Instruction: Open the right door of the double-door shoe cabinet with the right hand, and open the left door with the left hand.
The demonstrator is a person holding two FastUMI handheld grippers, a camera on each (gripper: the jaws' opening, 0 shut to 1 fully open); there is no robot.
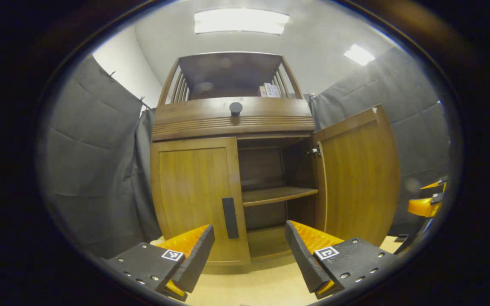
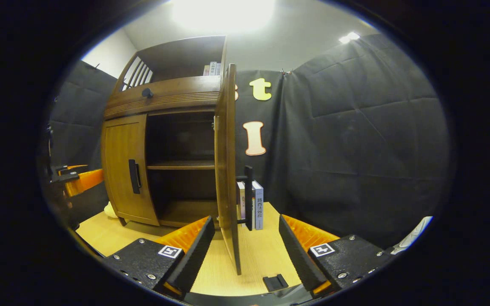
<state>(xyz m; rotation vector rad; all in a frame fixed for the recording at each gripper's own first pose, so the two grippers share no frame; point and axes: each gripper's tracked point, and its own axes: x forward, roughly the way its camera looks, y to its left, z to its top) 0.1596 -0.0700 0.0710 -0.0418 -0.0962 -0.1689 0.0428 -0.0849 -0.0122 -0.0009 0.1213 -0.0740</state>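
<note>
The wooden shoe cabinet [image 1: 232, 121] stands ahead in the left gripper view. Its right door [image 1: 357, 178] is swung wide open, baring a shelf [image 1: 277, 194]. Its left door [image 1: 196, 195] is closed, with a dark vertical handle [image 1: 230, 217]. My left gripper [image 1: 249, 255] is open, a short way in front of that handle and touching nothing. In the right gripper view the open right door [image 2: 227, 170] shows edge-on, its handle [image 2: 248, 197] on the far face. My right gripper [image 2: 243, 250] is open, its fingers on either side of the door's lower edge without pressing. The closed left door [image 2: 126, 170] is further left.
Books [image 2: 257, 205] stand on the floor behind the open door. A small black piece [image 2: 275, 282] lies on the light wood floor [image 2: 262, 259]. Dark cloth walls [image 2: 355, 148] close in the sides. A round knob [image 1: 235, 108] sits on the cabinet's upper band.
</note>
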